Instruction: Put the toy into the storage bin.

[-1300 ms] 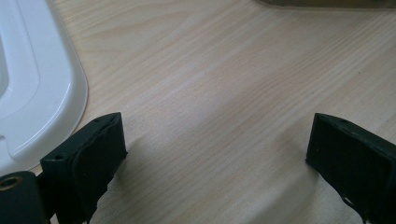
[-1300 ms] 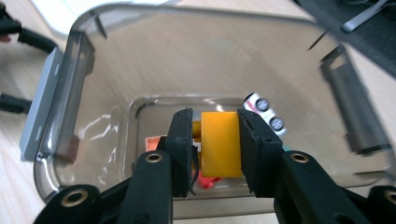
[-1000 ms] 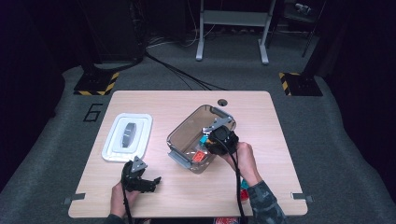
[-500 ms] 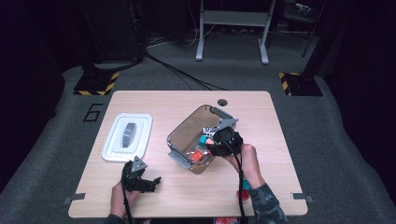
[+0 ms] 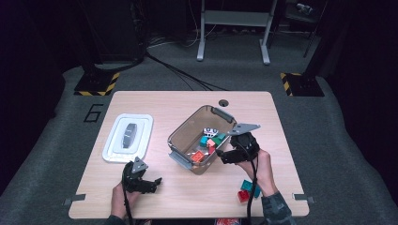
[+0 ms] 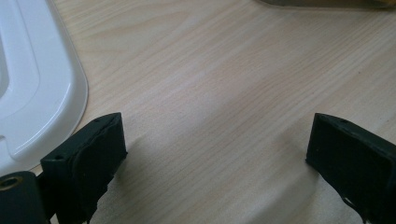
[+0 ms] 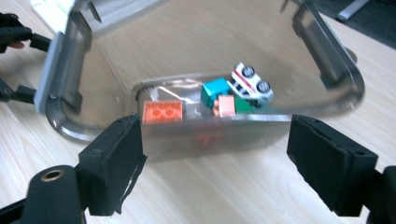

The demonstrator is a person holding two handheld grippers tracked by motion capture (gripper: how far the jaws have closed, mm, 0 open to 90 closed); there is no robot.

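one clear plastic bin [image 5: 187, 136] and one white lid [image 5: 127, 137] sit on one wooden table [image 5: 155, 101]. in the bin: one orange brick [image 7: 162, 112], one teal block [image 7: 215, 92], one salmon block [image 7: 226, 105], one green block [image 7: 243, 104], one toy car [image 7: 251, 83]. on the table: one red block [image 5: 243, 195], one teal cube [image 5: 247, 185].

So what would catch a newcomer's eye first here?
The clear bin at mid-table, holding bright blocks and a toy car lying on its side. The right gripper sits by the bin's near rim; its jaws have just been opening, with nothing between them. A white lid lies at the left, and loose blocks sit near the right wrist.
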